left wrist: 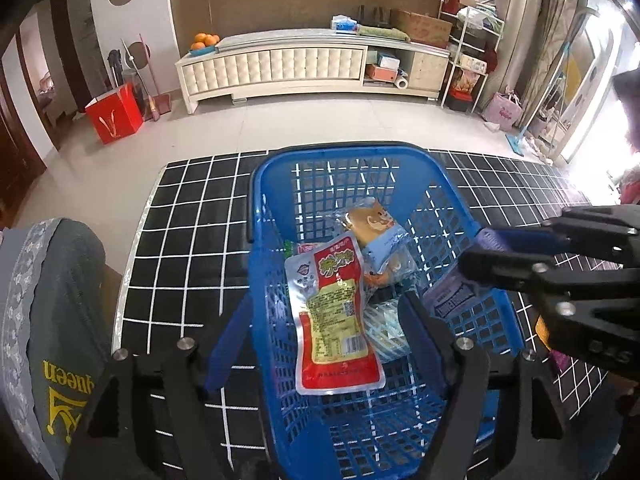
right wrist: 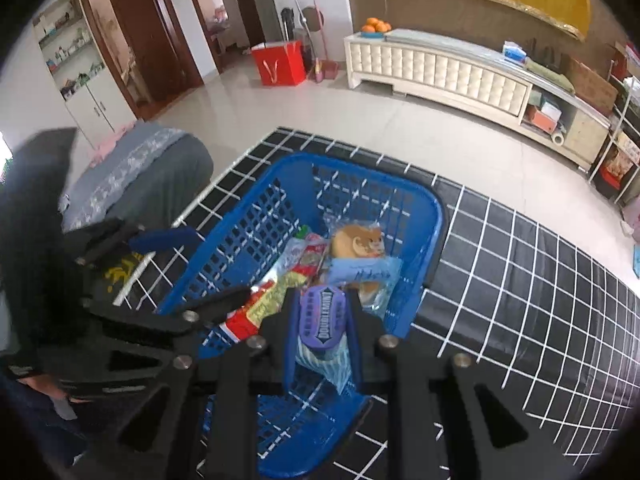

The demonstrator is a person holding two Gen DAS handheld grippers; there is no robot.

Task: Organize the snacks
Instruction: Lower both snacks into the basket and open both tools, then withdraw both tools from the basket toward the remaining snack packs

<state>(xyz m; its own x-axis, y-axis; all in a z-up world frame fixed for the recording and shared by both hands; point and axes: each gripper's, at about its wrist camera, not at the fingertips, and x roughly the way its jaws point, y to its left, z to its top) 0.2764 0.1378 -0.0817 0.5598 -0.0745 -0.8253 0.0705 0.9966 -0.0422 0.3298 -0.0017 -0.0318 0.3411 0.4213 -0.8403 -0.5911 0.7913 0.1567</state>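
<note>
A blue plastic basket (left wrist: pixel 276 240) stands on a black table with a white grid; it also shows in the right wrist view (right wrist: pixel 248 236). In it lie a red and silver snack pouch (left wrist: pixel 336 320), a clear packet with a cartoon mouse (left wrist: pixel 372 224) and a pale striped packet (left wrist: pixel 386 330). My left gripper (left wrist: pixel 324 328) is open over the basket, its fingers either side of the red pouch. My right gripper (right wrist: pixel 322 320) is shut on a purple snack packet (right wrist: pixel 324 320) and holds it over the basket's right side; the right gripper also shows in the left wrist view (left wrist: pixel 480 256).
A grey-green cushion (left wrist: pixel 52 320) with yellow lettering lies at the table's left edge. Beyond the table are a tiled floor, a cream TV cabinet (left wrist: pixel 312 64), a red bag (left wrist: pixel 114 114) and a metal rack (left wrist: pixel 472 60) with boxes.
</note>
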